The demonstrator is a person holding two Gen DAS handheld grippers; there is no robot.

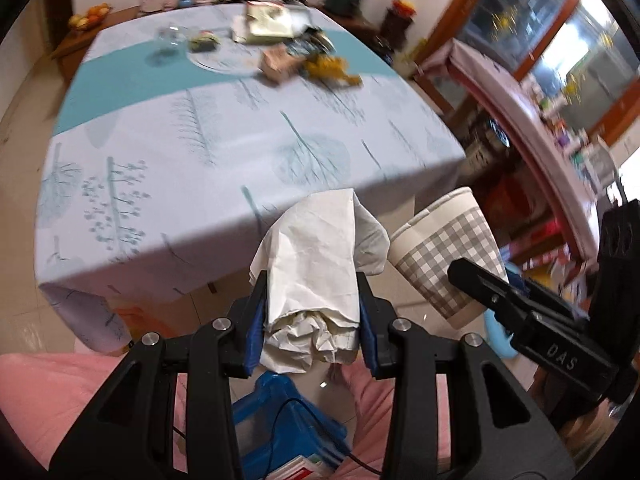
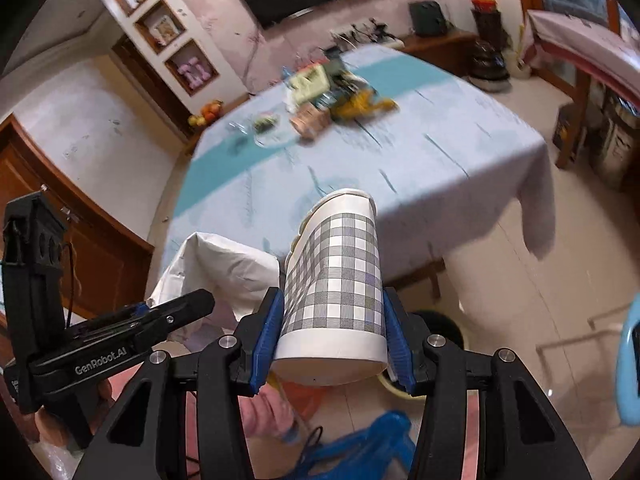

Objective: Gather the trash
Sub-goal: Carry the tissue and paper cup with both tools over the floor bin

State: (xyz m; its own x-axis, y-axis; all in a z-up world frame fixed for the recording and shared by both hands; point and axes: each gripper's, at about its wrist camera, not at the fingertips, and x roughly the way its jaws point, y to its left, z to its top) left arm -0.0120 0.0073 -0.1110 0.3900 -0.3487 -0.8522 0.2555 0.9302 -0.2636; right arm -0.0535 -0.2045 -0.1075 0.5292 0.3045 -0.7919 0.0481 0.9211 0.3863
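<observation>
Left gripper (image 1: 314, 320): blue-padded jaws pinching a crumpled white paper napkin (image 1: 316, 264), held in the air short of the table edge.
Right gripper (image 2: 332, 336): jaws clamped on the sides of a grey-checked white paper cup (image 2: 334, 280), just beside the napkin, rim pointing away.
Table: leaf-print pale blue tablecloth (image 1: 224, 136) beyond both.
Far end: blurred yellow wrappers (image 1: 330, 68) and a clear glass plate (image 1: 224, 62), well apart from the grippers.

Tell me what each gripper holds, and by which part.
Left gripper clamps a crumpled white paper near its bunched lower end. Right gripper clamps a checked paper cup by its sides near the base.
</observation>
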